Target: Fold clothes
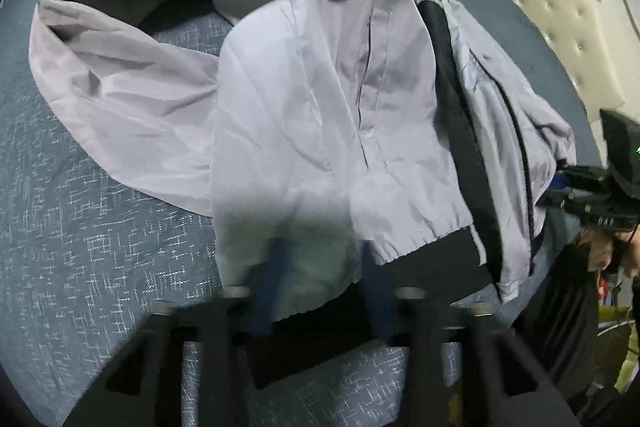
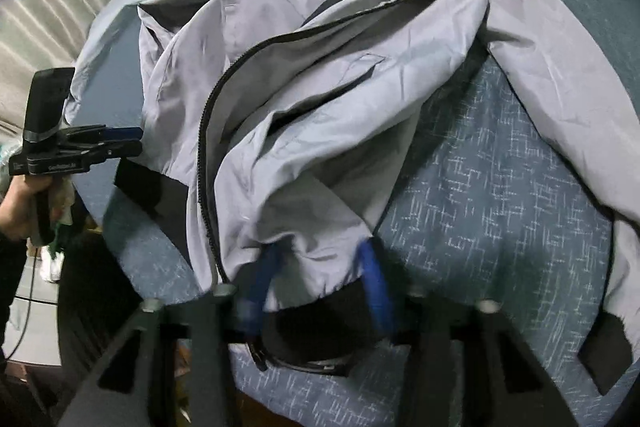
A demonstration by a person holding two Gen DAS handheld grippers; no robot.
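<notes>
Jacket [image 2: 328,75] on blue bedspread [image 2: 500,187]

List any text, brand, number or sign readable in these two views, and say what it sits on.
Nothing can be read with certainty.
Pale lettering on the right gripper body in the left wrist view: too blurred to read.
Pale print on the left gripper body in the right wrist view: too small and blurred.
Grey jacket and blue bedsheet: no text visible.
</notes>
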